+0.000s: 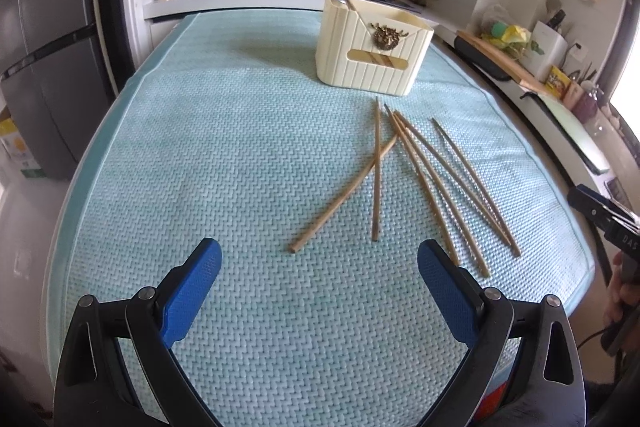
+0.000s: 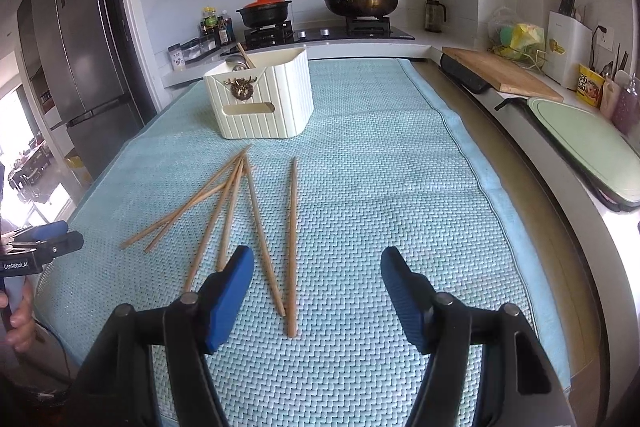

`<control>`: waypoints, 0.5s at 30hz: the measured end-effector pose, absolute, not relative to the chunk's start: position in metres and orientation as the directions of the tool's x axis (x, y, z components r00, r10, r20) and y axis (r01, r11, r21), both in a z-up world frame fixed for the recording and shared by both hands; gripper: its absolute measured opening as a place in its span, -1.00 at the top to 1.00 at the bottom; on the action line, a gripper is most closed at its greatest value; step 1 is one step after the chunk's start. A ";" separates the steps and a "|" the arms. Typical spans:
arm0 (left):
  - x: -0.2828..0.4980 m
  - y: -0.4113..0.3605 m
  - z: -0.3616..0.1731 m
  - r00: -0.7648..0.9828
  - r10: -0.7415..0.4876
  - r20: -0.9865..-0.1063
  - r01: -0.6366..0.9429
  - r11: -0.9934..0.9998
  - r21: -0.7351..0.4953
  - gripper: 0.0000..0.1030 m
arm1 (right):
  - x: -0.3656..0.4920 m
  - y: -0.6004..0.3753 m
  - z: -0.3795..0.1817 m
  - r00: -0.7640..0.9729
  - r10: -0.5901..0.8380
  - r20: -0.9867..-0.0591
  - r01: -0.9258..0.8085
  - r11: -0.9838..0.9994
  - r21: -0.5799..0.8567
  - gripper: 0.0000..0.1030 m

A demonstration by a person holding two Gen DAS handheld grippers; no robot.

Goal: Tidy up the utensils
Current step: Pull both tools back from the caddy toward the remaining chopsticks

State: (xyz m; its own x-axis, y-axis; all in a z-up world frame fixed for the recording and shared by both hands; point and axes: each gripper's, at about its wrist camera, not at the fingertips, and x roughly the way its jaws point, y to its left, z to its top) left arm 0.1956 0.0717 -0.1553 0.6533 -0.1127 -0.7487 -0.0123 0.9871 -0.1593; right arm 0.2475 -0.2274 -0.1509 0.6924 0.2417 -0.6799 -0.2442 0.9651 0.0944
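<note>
Several wooden chopsticks (image 1: 420, 179) lie loose and partly crossed on a pale blue woven mat (image 1: 240, 155); the right wrist view has them fanned out (image 2: 256, 219) ahead of me. Behind them stands a cream ribbed utensil box (image 1: 372, 47) (image 2: 262, 99) with a chopstick and a spoon sticking out of it. My left gripper (image 1: 320, 253) hovers open over bare mat, just short and left of the chopsticks. My right gripper (image 2: 318, 261) is open too, and the near ends of two chopsticks lie on the mat between its blue pads (image 2: 228, 299), untouched.
A counter runs along the back with a stove, a red-lidded pot (image 2: 263, 11) and a lidded pan (image 2: 360, 3). A wooden cutting board (image 2: 500, 75) and a green board (image 2: 588, 143) sit right of the mat. A tall fridge (image 2: 84, 39) stands left. A hand (image 2: 18, 319) holds the left gripper.
</note>
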 end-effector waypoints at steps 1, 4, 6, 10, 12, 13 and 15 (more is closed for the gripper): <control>0.199 0.072 -0.155 0.650 -0.120 -0.750 -0.009 0.986 -0.165 -0.92 | 0.250 -0.229 -0.152 0.683 0.251 -0.686 -0.244 0.964 0.110 -0.31; 0.209 0.072 -0.156 0.639 -0.137 -0.757 -0.002 0.984 -0.180 -0.92 | 0.258 -0.230 -0.155 0.660 0.267 -0.702 -0.238 0.961 0.141 -0.30; 0.215 0.072 -0.157 0.631 -0.143 -0.762 0.002 0.983 -0.182 -0.92 | 0.263 -0.230 -0.156 0.645 0.276 -0.713 -0.239 0.959 0.155 -0.26; 0.230 0.070 -0.158 0.614 -0.158 -0.774 0.021 0.983 -0.184 -0.92 | 0.277 -0.227 -0.160 0.611 0.289 -0.737 -0.247 0.954 0.170 -0.14; 0.241 0.070 -0.156 0.602 -0.171 -0.780 0.033 0.981 -0.189 -0.92 | 0.283 -0.226 -0.162 0.597 0.292 -0.748 -0.247 0.953 0.175 -0.12; 0.248 0.070 -0.155 0.594 -0.180 -0.784 0.037 0.980 -0.197 -0.92 | 0.287 -0.225 -0.163 0.588 0.294 -0.753 -0.248 0.952 0.178 -0.11; 0.264 0.071 -0.153 0.574 -0.210 -0.791 0.042 0.973 -0.228 -0.91 | 0.294 -0.223 -0.166 0.572 0.302 -0.763 -0.252 0.950 0.187 -0.09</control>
State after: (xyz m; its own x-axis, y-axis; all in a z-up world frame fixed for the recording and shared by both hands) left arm 0.2642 0.0713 -0.1526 0.5743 -0.2103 -0.7912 0.0424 0.9728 -0.2278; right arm 0.2937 -0.2226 -0.1662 0.5715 0.3020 -0.7630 -0.2517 0.9495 0.1873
